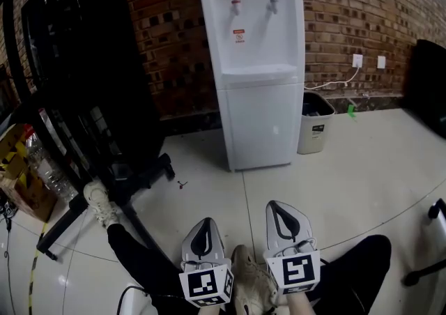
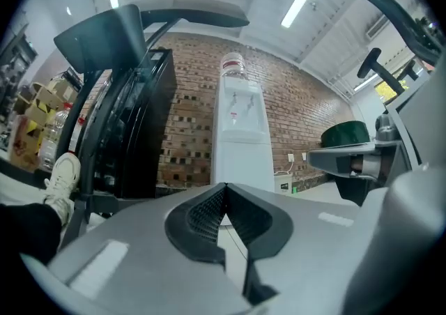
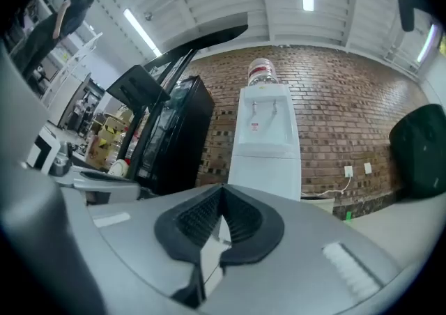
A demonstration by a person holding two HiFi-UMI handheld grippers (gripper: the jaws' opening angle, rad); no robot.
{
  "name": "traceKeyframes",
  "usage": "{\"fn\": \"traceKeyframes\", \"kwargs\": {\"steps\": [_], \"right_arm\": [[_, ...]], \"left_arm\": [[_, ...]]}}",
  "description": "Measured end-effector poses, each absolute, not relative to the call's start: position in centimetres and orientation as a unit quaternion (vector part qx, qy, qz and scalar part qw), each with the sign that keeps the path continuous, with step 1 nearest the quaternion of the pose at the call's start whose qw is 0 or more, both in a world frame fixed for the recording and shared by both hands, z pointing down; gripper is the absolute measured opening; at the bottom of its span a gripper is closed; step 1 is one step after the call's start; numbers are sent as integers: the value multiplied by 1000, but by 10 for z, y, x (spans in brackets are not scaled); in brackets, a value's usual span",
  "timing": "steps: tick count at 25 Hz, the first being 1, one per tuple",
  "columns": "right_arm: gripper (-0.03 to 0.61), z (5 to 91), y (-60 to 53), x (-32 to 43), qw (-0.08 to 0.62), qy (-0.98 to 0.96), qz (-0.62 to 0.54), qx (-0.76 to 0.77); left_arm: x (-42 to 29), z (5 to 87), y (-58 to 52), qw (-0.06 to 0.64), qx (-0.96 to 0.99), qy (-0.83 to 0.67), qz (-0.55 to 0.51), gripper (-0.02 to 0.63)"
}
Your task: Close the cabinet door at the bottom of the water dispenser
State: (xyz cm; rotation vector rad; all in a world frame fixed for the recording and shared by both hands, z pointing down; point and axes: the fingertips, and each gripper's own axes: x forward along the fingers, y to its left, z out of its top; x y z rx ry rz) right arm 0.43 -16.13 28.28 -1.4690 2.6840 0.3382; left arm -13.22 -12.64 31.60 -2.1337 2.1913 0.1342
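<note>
The pale tiled floor [image 1: 348, 167] runs up to a brick wall [image 1: 174, 28], and the white water dispenser [image 1: 254, 83] stands on it against that wall, with a grey bin [image 1: 315, 123] just beside it on the right. To the left a tall black frame [image 1: 90, 90] rests on long black feet, and a small dark scrap [image 1: 182, 184] lies between those feet and the dispenser. At the far left sit cardboard boxes [image 1: 24, 185] and a clear plastic bottle [image 1: 43, 164]; a black chair leg [image 1: 424, 272] shows at the right edge.
</note>
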Motion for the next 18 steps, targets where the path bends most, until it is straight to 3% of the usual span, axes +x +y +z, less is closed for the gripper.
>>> {"fn": "traceKeyframes", "kwargs": {"steps": [18], "right_arm": [[0, 287, -161, 15, 37, 871, 87, -481]], "left_arm": [[-135, 320, -126, 37, -692, 719, 48, 14]]}}
